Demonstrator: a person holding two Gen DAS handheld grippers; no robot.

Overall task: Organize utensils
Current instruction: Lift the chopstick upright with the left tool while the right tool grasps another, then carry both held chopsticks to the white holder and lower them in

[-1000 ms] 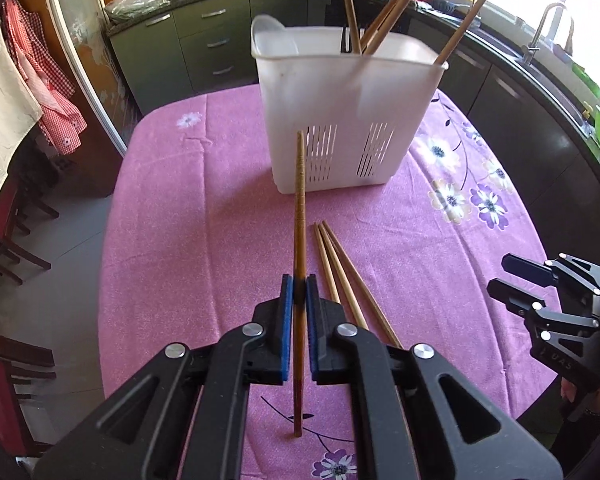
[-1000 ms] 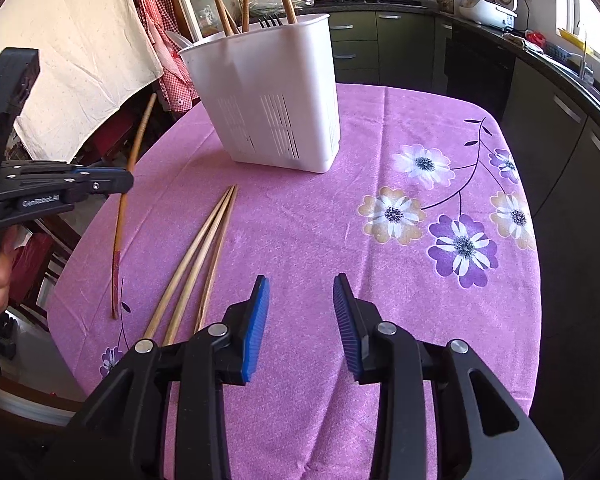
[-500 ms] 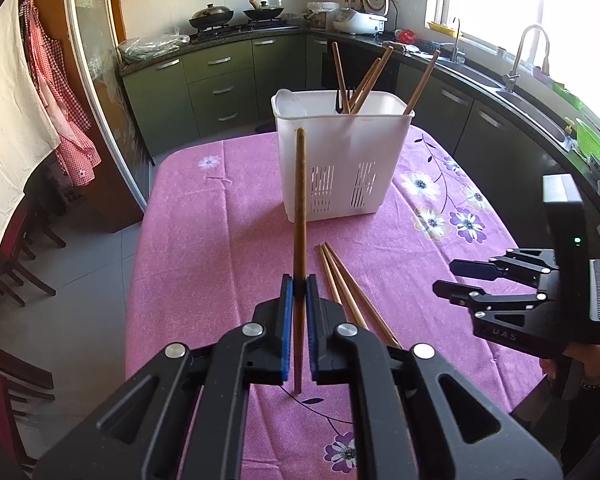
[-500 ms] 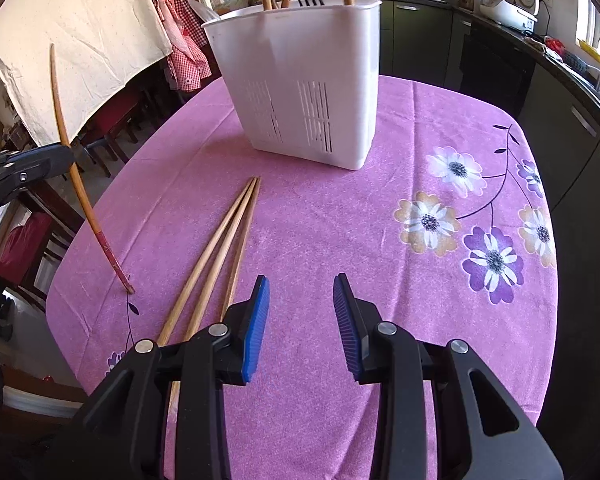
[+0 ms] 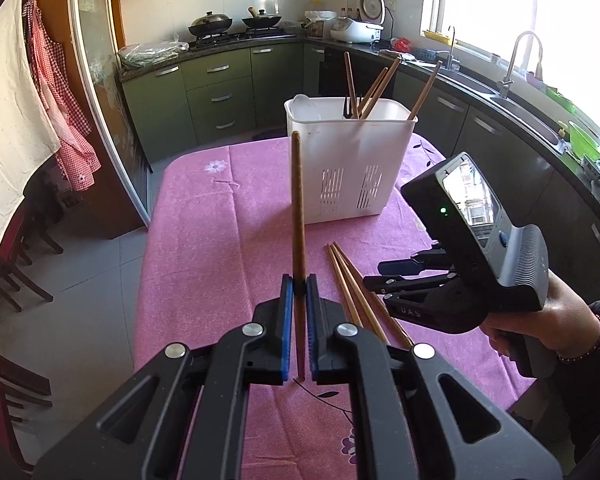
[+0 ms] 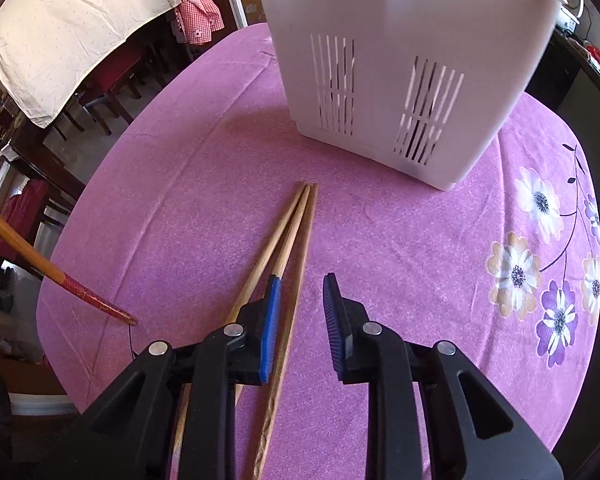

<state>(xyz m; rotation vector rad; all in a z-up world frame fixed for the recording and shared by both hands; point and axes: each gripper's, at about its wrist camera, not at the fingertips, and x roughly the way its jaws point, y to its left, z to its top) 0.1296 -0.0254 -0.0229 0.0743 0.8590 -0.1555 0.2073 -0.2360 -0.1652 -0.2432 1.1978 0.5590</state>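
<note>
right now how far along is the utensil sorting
Done: several chopsticks already stand in the white caddy. In hand: the left tool is shut on one chopstick, lifted off the pink tablecloth. The right tool, jaws just closing but still open, hovers over three loose chopsticks lying on the cloth. Left: those three, plus dropping in the held one.

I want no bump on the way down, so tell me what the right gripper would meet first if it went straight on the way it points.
Probably the loose chopsticks on the purple tablecloth. The right gripper points steeply down, jaws parted, and one stick lies between its fingers. How far above them it is I cannot tell.
</note>
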